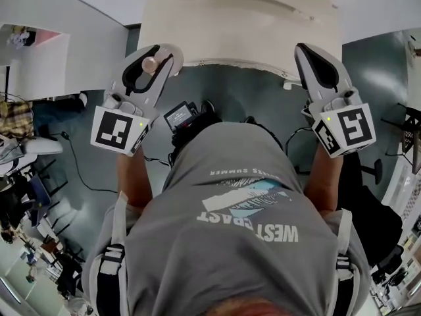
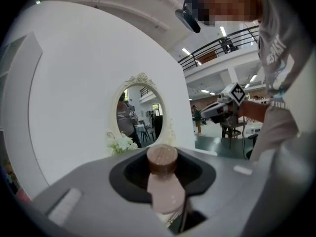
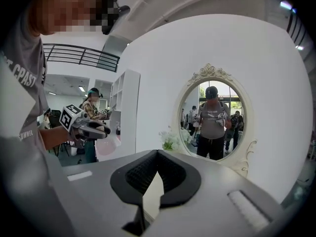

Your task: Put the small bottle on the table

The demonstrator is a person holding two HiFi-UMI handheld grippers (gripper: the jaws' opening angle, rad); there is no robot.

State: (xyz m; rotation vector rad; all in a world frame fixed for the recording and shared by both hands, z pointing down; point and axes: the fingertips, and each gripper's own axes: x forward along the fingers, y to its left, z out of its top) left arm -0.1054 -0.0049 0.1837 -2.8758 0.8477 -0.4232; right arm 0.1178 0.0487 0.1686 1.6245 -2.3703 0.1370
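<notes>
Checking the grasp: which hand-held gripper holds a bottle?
The left hand-held gripper, clamping the small pink brown-capped bottle; the right hand-held gripper holds nothing.

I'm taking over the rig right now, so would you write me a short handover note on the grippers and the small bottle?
Left gripper: shut on the small bottle, pinkish with a brown cap, held in the air by the table's near left corner.
Right gripper: jaws together, nothing between them, raised near the table's right side.
Things: the white table is straight ahead, with an oval mirror against the white wall beyond it.
Done: the bottle is gripped.
Left: bring it over the tabletop, set it down and open the left jaws.
</notes>
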